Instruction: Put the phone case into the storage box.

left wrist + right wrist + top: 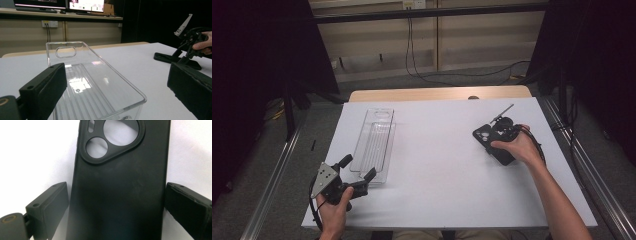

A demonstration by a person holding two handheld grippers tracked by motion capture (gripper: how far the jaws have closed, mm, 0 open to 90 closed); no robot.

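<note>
Dim room, table overexposed white, glare on clear tray, near claws blurred

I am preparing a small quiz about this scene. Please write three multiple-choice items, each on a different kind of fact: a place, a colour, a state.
1. Where does the clear tray lie on the white table?
A. on the person's left side
B. on the person's right side
C. at the far edge

2. What colour is the phone case?
A. white
B. black
C. red

3. How does the right gripper stand at the phone case?
A. shut on it
B. far away from it
C. open, one of its fingers on each side of it

Answers:
1. A, since the high view shows the tray near the left gripper.
2. B, since the case is dark against the white table.
3. C, since the right gripper view shows gaps between both fingers and the case.
</note>
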